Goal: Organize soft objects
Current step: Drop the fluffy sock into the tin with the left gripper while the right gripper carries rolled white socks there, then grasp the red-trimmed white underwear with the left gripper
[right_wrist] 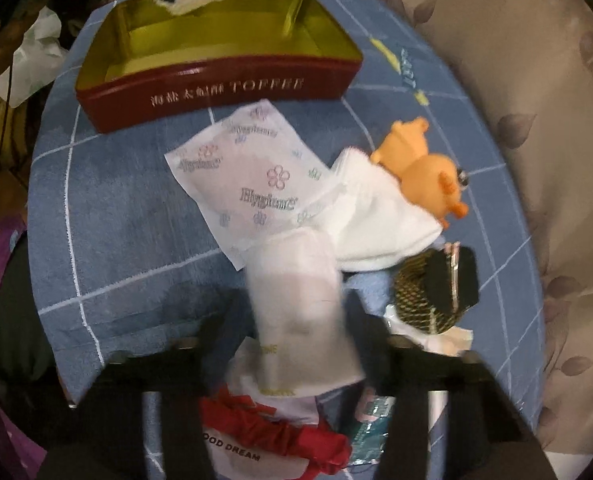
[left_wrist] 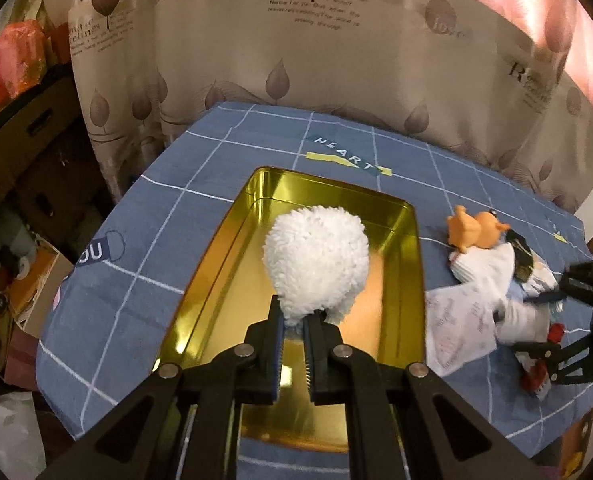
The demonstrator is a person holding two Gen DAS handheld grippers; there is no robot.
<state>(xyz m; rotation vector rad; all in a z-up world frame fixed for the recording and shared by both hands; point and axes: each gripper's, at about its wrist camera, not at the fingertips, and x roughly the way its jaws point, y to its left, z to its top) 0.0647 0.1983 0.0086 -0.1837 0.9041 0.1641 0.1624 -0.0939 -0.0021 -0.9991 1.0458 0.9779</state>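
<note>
Holding white pompom (left_wrist: 316, 264) clamped in left claw (left_wrist: 294, 320) above empty tin (left_wrist: 410, 272); right claw (right_wrist: 296, 320) blurred, apparently gripping tissue pack (right_wrist: 296, 304); pile remaining at 3 o'clock.

We see a white fluffy plush ball (left_wrist: 316, 260) hanging over the open gold-lined toffee tin (left_wrist: 410, 280), pinched at its lower edge. At the tin's three o'clock lies a heap: an orange toy (left_wrist: 476, 230) at twelve o'clock on folded white cloth (right_wrist: 376, 216), with a printed tissue pack (right_wrist: 248, 176) beside it.
</note>
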